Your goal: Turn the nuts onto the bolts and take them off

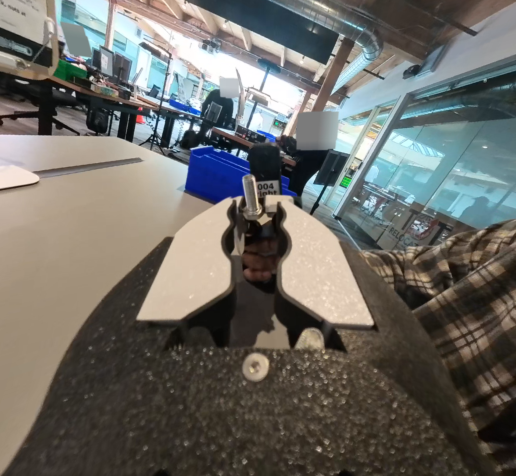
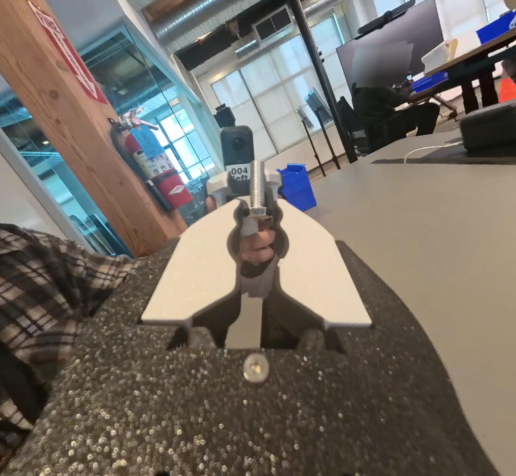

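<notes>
The two grippers face each other above the pale grey bench (image 1: 83, 239), both meeting at one silver threaded steel bolt (image 1: 248, 192) that stands upright between them. In the left wrist view, the left gripper (image 1: 255, 212) has its grey jaws pinching a silver hexagonal nut (image 1: 252, 212) threaded low on the bolt. In the right wrist view, the right gripper (image 2: 258, 215) has its jaws closed on the hexagonal head at the foot of the bolt (image 2: 258, 183), with the threaded shank rising above them. A blue plastic bin (image 1: 215, 172) sits on the bench beyond. A plaid sleeve (image 1: 446, 309) shows at the right edge.
</notes>
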Demonstrator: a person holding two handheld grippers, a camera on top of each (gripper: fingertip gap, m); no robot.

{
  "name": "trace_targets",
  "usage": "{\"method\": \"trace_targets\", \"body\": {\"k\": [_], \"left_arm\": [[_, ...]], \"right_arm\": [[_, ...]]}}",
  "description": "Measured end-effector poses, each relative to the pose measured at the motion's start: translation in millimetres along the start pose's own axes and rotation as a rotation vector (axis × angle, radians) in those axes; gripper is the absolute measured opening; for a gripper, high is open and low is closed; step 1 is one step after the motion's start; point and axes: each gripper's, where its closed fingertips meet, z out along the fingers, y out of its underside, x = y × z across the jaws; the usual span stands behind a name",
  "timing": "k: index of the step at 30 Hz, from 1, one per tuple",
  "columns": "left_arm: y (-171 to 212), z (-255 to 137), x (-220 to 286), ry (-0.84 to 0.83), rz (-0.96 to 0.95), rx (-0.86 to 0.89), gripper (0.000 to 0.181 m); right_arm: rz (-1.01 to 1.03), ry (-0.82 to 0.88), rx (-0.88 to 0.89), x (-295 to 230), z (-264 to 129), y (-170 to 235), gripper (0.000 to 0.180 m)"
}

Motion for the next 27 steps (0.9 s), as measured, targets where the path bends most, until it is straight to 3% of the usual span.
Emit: {"method": "trace_targets", "body": {"k": [27], "left_arm": [[0,7,12,0.045,0.012,0.021,0.011]], "right_arm": [[-0.068,-0.064,-0.004,-15,22,16,0.019]]}}
